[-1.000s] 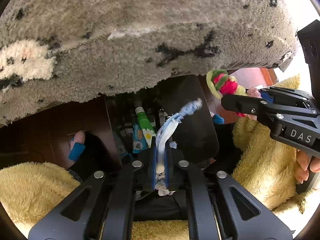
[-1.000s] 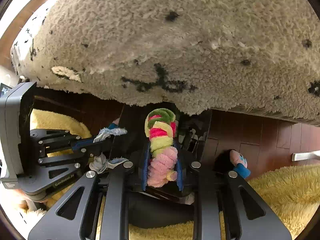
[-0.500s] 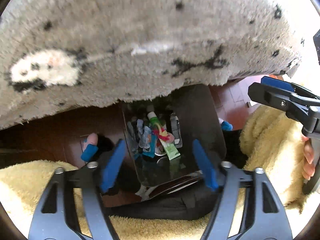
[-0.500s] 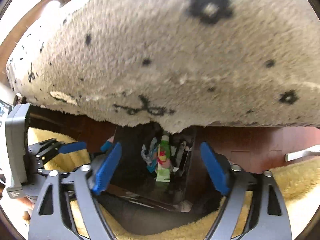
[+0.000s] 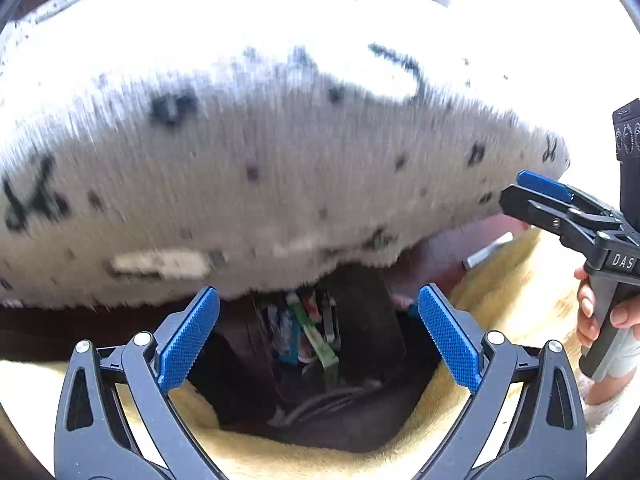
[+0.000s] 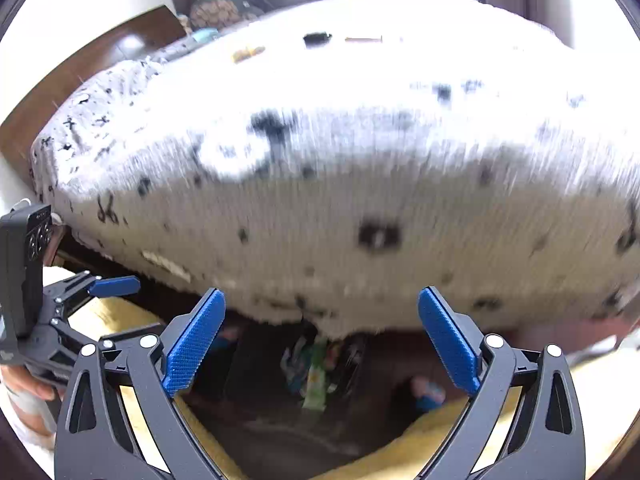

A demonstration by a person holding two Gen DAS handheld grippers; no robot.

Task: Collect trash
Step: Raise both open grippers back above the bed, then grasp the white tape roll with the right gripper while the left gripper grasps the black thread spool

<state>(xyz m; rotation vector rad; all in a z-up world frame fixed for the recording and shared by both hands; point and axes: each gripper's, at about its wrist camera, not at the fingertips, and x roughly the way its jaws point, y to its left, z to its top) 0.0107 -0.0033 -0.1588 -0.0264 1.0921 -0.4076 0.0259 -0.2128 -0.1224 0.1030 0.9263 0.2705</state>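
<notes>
Trash [image 5: 308, 332]: mixed wrappers and a green tube, lying inside the dark bin, lower centre of both wrist views, below the blanket edge.
Dark bin [image 5: 368, 328]: open, on dark wooden floor, between yellow fluffy fabric on both sides.
Left gripper [image 5: 318, 342]: blue pads spread wide, just opened further, nothing between them, above the bin.
Right gripper [image 6: 320, 346]: also spread wide, just opened further, nothing held, above the same bin.
Hand [image 5: 600, 320]: on the right gripper's handle, right edge of the left view.
Blanket [image 5: 260, 160]: pale, fluffy, with black marks, blurred, filling the upper half.
</notes>
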